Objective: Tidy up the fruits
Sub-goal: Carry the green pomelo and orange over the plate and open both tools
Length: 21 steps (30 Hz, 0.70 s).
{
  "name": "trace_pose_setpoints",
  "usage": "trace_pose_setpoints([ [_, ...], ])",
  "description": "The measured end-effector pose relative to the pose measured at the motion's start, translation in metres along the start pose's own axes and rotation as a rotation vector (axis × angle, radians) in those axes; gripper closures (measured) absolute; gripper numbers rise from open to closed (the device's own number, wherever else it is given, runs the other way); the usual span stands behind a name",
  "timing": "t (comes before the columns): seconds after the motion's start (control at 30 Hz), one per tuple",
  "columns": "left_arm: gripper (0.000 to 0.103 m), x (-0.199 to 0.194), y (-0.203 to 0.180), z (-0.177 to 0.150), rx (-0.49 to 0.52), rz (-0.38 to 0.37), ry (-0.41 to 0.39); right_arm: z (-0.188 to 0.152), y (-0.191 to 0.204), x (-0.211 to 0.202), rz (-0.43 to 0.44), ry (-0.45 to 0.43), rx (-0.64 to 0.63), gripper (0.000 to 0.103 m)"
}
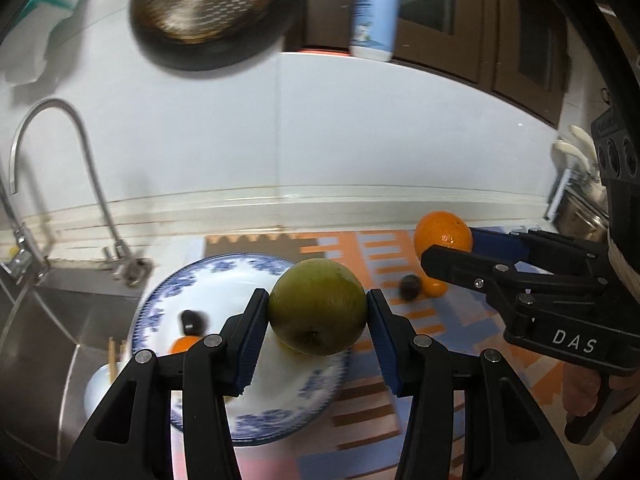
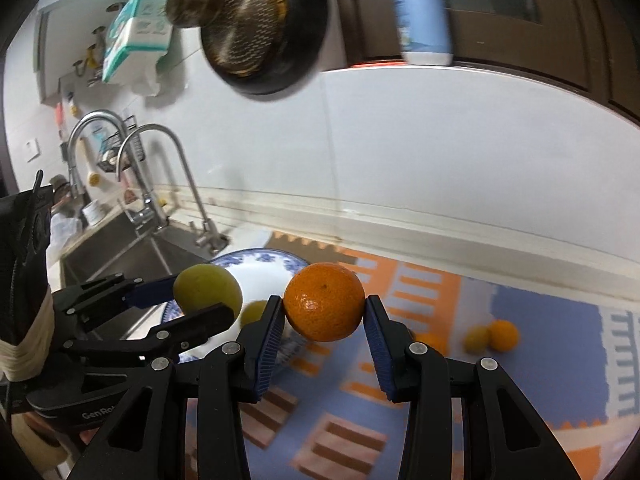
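Note:
My left gripper (image 1: 318, 312) is shut on a green round fruit (image 1: 317, 306) and holds it above the blue-and-white plate (image 1: 224, 270). The plate holds a dark fruit (image 1: 192, 319) and a small orange fruit (image 1: 184, 345). My right gripper (image 2: 325, 308) is shut on an orange (image 2: 325, 301) and holds it above the mat, right of the plate (image 2: 280, 258). In the left wrist view the right gripper (image 1: 444, 248) with the orange (image 1: 442, 230) is at the right. In the right wrist view the left gripper (image 2: 200, 298) with the green fruit (image 2: 208, 290) is at the left.
A patterned foam mat (image 2: 520, 312) covers the counter. Loose fruits lie on it: an orange (image 2: 503, 335) and a yellow-green fruit (image 2: 476, 338), plus a dark fruit (image 1: 410, 287) and small orange (image 1: 434, 288). A sink (image 1: 48, 320) with faucet (image 1: 80, 160) is at the left. A pan (image 1: 208, 12) and bottle (image 1: 375, 12) are above.

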<state>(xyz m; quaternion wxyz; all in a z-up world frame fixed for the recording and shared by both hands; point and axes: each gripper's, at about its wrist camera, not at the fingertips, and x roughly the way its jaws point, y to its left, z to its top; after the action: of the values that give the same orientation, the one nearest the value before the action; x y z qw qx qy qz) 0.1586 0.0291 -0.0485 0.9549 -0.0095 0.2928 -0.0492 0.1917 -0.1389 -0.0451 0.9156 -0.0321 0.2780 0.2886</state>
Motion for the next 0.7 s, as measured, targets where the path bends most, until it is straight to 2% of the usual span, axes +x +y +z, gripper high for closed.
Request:
trace_pose_setpoints([
  [0.3, 0.055, 0.017, 0.043, -0.001, -0.006, 0.090, 0.043, 0.018, 0.027, 0.050, 0.072, 0.059, -0.038, 0.061],
  [0.5, 0.055, 0.044, 0.068, 0.007, 0.001, 0.091, 0.097, 0.025, 0.035, 0.096, 0.107, 0.154, -0.039, 0.061],
  [0.7, 0.055, 0.075, 0.085, 0.013, 0.006, 0.076, 0.184, 0.030, 0.033, 0.138, 0.136, 0.256, -0.015, 0.061],
])
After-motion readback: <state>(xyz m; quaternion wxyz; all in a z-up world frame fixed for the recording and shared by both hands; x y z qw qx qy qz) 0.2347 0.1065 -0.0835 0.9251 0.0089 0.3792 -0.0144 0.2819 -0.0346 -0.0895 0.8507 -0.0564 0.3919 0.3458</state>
